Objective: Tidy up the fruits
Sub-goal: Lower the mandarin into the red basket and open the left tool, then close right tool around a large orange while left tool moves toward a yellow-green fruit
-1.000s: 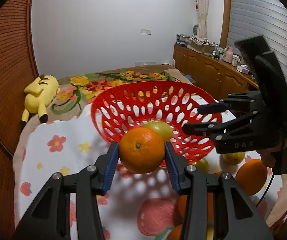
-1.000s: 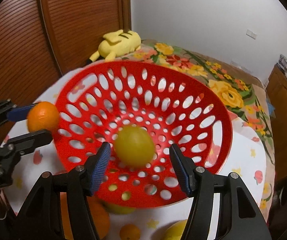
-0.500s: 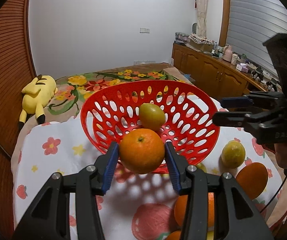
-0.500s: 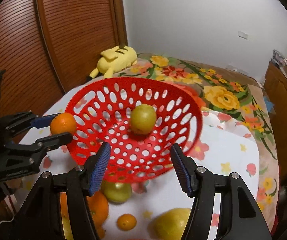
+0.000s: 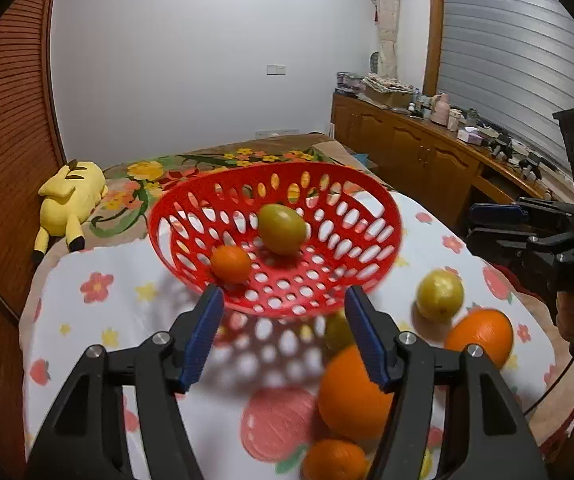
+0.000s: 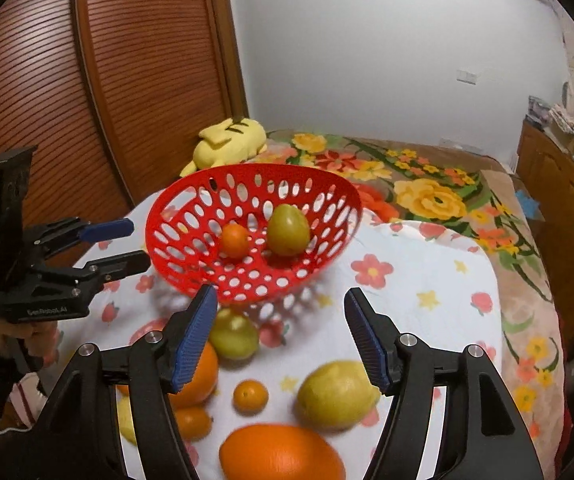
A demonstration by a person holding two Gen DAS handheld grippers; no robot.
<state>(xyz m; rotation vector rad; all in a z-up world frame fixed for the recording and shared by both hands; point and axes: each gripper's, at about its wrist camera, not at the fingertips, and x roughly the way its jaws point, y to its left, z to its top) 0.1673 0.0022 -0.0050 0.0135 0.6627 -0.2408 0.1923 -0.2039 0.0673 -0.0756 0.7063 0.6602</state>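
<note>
A basket (image 6: 191,204) stands on the cloth-covered table (image 6: 439,280) with a small orange (image 6: 234,240) left of a rounder fruit (image 6: 288,230) inside it; loose fruit (image 6: 337,394) lies on the cloth before it; a plush toy (image 6: 229,142) lies behind on the bed (image 6: 431,184); cabinets (image 6: 567,184) stand right.

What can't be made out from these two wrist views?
- Left wrist view: large orange partly behind the left tongs; another fruit barely shows beyond them.
- Left wrist view: small orange cut off by the bottom edge.
- Right wrist view: bottom orange cut off by the edge; fruits at lower left hidden behind the right tongs.
- Counter items: too small to identify.
</note>
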